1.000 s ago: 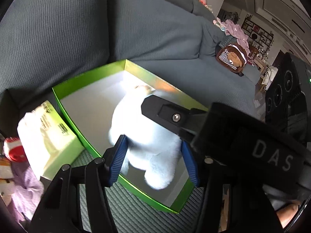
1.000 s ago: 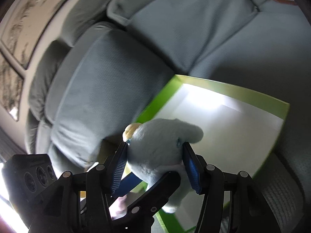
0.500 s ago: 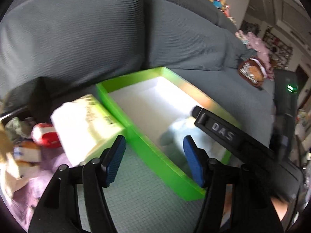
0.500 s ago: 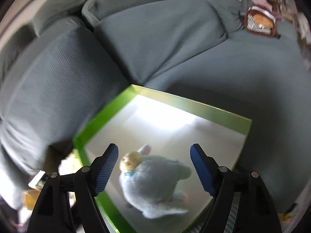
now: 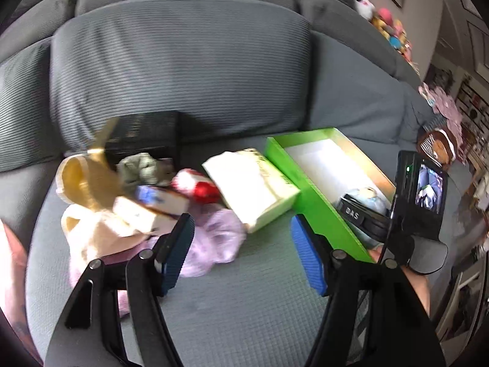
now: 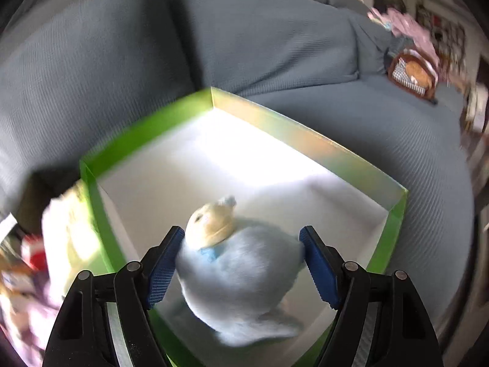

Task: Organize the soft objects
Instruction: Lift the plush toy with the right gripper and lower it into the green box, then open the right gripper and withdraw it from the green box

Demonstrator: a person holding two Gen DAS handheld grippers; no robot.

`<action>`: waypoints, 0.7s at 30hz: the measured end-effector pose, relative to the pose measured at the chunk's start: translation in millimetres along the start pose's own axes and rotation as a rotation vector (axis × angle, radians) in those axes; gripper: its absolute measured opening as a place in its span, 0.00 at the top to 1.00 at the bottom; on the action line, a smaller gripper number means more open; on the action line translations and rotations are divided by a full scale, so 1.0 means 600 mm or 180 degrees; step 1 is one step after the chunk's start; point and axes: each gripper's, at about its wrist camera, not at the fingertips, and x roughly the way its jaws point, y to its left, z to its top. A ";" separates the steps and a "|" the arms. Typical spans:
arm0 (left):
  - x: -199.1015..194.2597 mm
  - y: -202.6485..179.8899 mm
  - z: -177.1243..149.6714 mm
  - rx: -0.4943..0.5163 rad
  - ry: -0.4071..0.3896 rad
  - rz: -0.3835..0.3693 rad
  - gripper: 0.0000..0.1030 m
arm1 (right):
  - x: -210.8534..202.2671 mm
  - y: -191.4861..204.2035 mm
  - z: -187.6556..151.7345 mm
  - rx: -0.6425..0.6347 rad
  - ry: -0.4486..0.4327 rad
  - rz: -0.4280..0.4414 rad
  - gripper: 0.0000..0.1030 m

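One grey sofa [image 5: 244,299], cluttered seat.

The right tool [image 6: 241,267], black-armed with ribbed blue pads, stood with its jaws apart over a shallow green-walled cardboard box [image 6: 146,136] with a white floor, resting on a grey ribbed-fabric sofa [image 6: 275,39]. Its jaws had just been opening. Between them lay a pale blue plush toy with a cream head [image 6: 241,278], lying on the box floor near the front wall; the pads stood just beside its flanks, contact unclear through blur. A brown round plush [image 6: 411,75] lay well apart on the seat at upper right. Blurred soft items [image 6: 32,250] crowded the left edge outside the box.
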 end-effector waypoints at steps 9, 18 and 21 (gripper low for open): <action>-0.059 0.081 -0.009 -0.0229 -0.0062 0.0289 0.36 | -0.037 0.038 -0.036 -0.0393 -0.0181 -0.0183 0.24; -0.099 0.161 -0.043 -0.0412 -0.0056 0.0530 0.26 | -0.067 0.070 -0.062 -0.0375 -0.0107 -0.0114 0.24; -0.099 0.189 -0.059 -0.0501 -0.0007 0.0547 0.23 | -0.079 0.071 -0.064 -0.0399 -0.0049 -0.0048 0.23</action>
